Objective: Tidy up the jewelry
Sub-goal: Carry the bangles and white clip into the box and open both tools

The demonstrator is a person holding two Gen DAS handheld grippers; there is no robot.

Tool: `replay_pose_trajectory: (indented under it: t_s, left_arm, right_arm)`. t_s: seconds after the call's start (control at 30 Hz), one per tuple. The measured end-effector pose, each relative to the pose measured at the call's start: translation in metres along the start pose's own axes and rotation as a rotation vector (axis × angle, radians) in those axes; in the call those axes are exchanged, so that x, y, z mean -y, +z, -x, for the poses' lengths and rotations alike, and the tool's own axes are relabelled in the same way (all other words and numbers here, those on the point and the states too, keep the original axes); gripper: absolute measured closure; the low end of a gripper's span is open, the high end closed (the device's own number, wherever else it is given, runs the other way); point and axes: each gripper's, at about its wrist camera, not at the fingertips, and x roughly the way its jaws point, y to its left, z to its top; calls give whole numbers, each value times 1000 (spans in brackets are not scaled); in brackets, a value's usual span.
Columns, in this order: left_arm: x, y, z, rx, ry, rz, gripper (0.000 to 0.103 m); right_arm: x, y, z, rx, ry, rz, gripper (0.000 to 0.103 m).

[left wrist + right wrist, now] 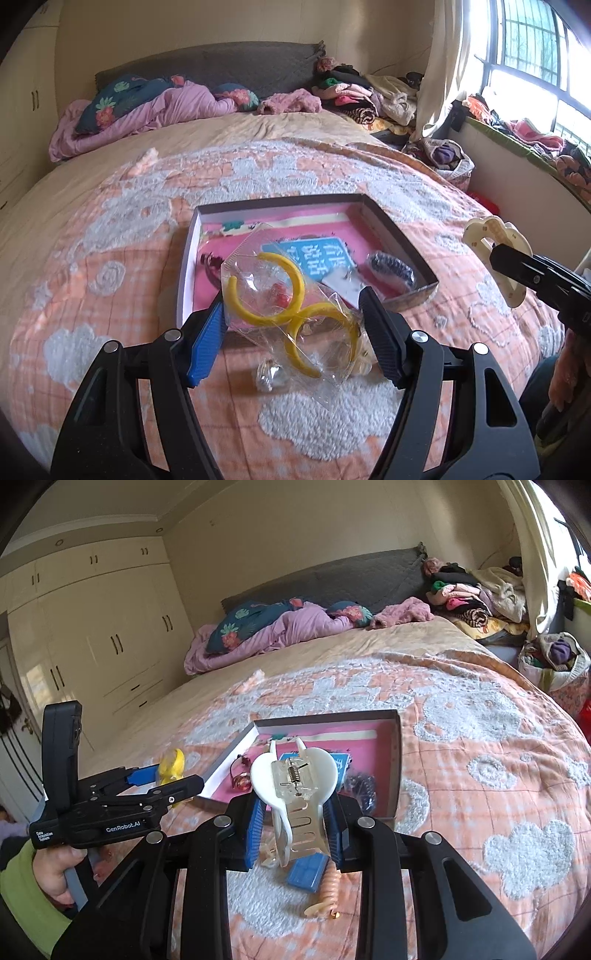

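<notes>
The left gripper (293,325) has its jaws spread fairly wide and pinching a clear packet (288,314) holding two yellow hoops (266,288). The packet hangs between the pads above the near rim of the open box (186,266), which lies on the bed (110,240) at about 12 o'clock from that gripper. The right gripper (295,823) has its jaws nearly pressed together, pinching a white hair claw (293,775) by its lower end, just short of the same box.

Inside the box, a dark coiled piece (391,267) lies at 3 o'clock, a small reddish item (208,260) at 9 o'clock.

The likely trouble: the packet is slick and crumpled, so it may slip from the pads or snag on the rim as it goes in. The claw's spring could make it twist out of a narrow pinch. With both grippers converging on one box, they may bump. A small shiny piece (269,374) on the quilt below could be overlooked
</notes>
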Motion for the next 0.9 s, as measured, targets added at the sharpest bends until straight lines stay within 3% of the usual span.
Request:
replay_pose_trajectory:
  t_s: [0.9]
  left_arm:
    - [-10, 30, -51, -37, 16, 22, 41]
  right_arm:
    - [12, 62, -50, -1, -17, 42, 76]
